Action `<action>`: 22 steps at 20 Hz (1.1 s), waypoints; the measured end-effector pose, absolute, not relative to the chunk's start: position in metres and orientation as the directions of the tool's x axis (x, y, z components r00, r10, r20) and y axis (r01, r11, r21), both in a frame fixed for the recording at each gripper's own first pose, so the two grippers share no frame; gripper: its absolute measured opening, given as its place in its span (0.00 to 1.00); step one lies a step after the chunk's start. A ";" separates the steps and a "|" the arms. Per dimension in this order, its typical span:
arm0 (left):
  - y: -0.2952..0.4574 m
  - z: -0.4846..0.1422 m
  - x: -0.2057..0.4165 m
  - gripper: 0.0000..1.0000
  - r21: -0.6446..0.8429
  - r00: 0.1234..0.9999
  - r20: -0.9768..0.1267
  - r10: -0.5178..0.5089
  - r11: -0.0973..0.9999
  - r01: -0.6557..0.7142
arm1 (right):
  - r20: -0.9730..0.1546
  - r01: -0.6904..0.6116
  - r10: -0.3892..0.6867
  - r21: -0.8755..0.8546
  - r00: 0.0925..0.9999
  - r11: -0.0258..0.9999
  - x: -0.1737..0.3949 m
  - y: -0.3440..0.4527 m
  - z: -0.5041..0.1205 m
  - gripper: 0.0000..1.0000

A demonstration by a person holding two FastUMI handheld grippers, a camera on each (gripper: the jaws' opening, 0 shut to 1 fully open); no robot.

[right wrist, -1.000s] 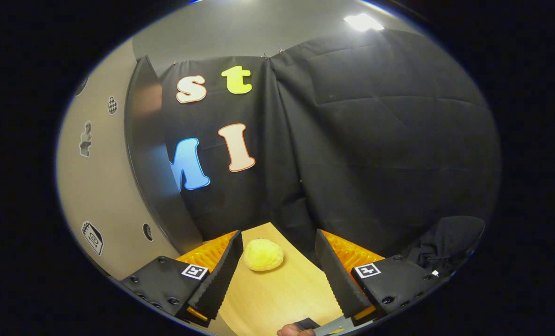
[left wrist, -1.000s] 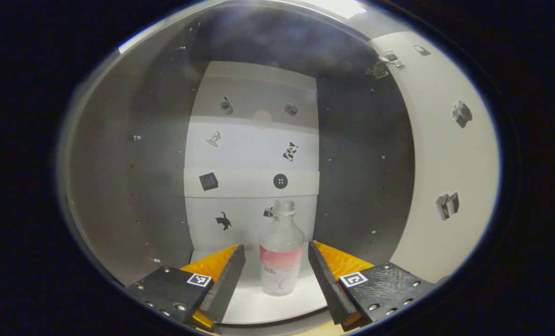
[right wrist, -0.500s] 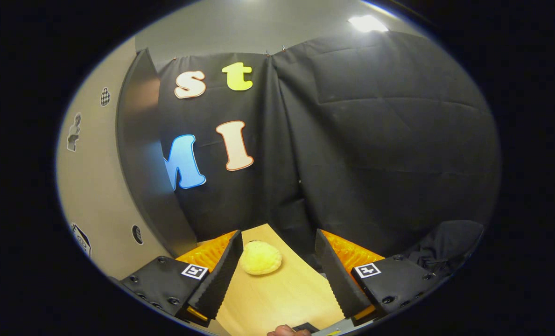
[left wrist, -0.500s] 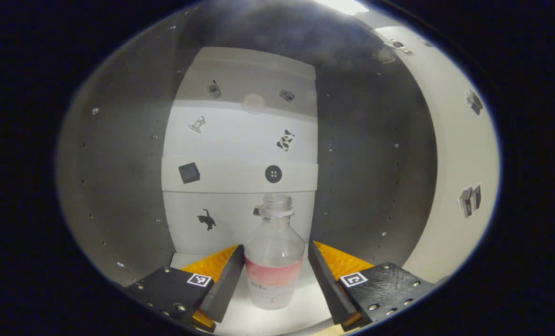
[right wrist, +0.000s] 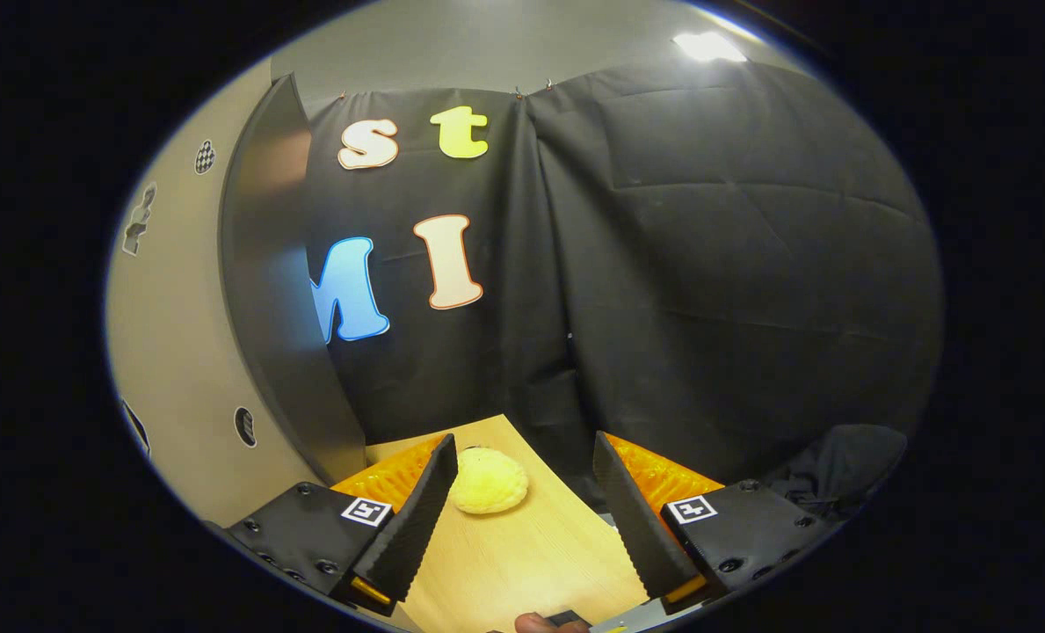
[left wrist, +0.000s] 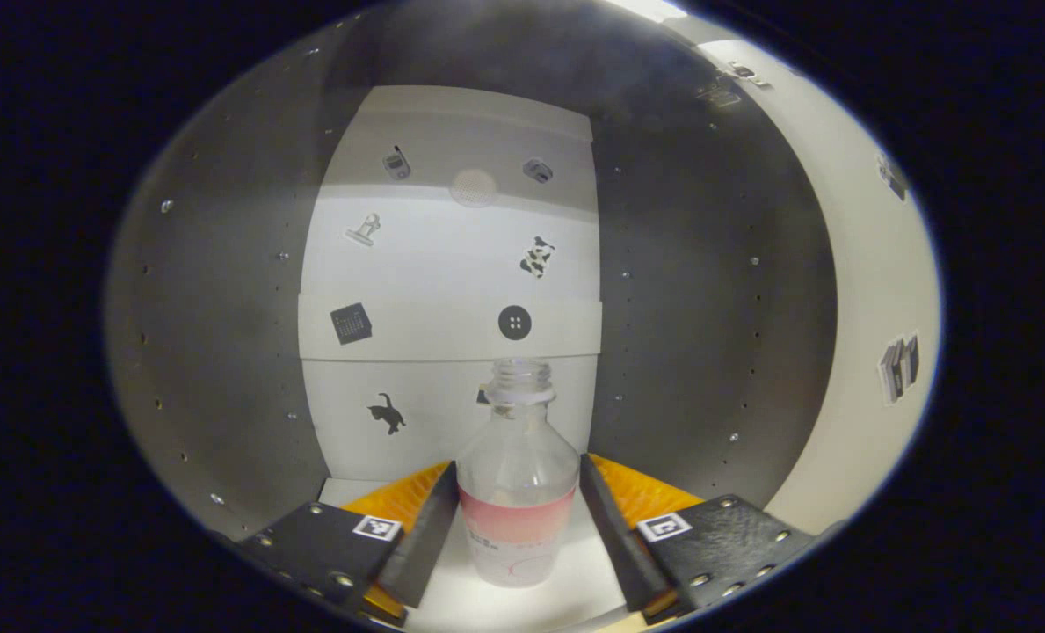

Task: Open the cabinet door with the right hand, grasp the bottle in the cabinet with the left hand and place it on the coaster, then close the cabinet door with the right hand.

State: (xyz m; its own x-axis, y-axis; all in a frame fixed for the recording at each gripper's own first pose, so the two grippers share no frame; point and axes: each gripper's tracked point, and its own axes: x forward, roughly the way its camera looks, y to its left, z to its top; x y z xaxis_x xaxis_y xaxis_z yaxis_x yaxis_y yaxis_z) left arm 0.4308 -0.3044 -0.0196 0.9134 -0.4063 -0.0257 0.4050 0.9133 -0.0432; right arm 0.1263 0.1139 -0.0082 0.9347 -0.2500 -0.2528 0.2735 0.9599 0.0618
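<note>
The left gripper [left wrist: 518,519] has pushed deeper into the cabinet [left wrist: 689,290]: the bottle [left wrist: 518,492], a second ago ahead of the fingertips, now stands between the spread fingers, seemingly ungripped. Closing should secure it. It stands upright near the shelf's [left wrist: 566,598] front edge, uncapped mouth up. The right gripper [right wrist: 518,519] hangs wide, empty, above the bench [right wrist: 531,554], beside the open door [right wrist: 267,290].

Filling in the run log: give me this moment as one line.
door: open | bottle: upright in cabinet, between left hand-held gripper fingers, uncapped | right hand-held gripper: open above table
</note>
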 end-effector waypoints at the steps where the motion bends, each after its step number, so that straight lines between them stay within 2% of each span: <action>1: -0.305 -0.022 0.431 0.74 -0.044 0.913 -0.028 -0.406 0.913 0.405 | -0.251 0.268 -0.245 0.062 0.937 0.962 0.128 0.114 -0.008 0.98; 10: -0.285 0.004 0.391 0.72 -0.013 0.928 0.028 -0.372 0.928 0.372 | -0.242 0.193 -0.170 0.073 0.955 0.978 0.136 0.124 -0.008 0.98; 14: -0.258 0.024 0.345 0.75 -0.030 0.930 0.063 -0.362 0.931 0.365 | -0.229 0.155 -0.134 0.075 0.964 0.985 0.136 0.130 -0.007 0.98; 16: -0.236 0.033 0.320 0.72 -0.023 0.933 0.081 -0.350 0.935 0.353 | -0.222 0.138 -0.117 0.080 0.968 0.987 0.138 0.134 -0.008 0.98; 22: -0.168 0.036 0.235 0.72 -0.001 0.956 0.087 -0.280 0.960 0.281 | -0.220 0.066 -0.045 0.091 0.974 0.994 0.129 0.149 -0.007 0.98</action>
State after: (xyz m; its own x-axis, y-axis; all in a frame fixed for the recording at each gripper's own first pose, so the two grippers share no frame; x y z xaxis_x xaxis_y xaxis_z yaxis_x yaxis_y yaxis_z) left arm 0.2345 -0.1683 0.0359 0.9562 -0.2797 0.0868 0.2808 0.9598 -0.0009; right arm 0.1287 0.1488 -0.0066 0.9745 -0.0446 -0.2201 0.0661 0.9936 0.0913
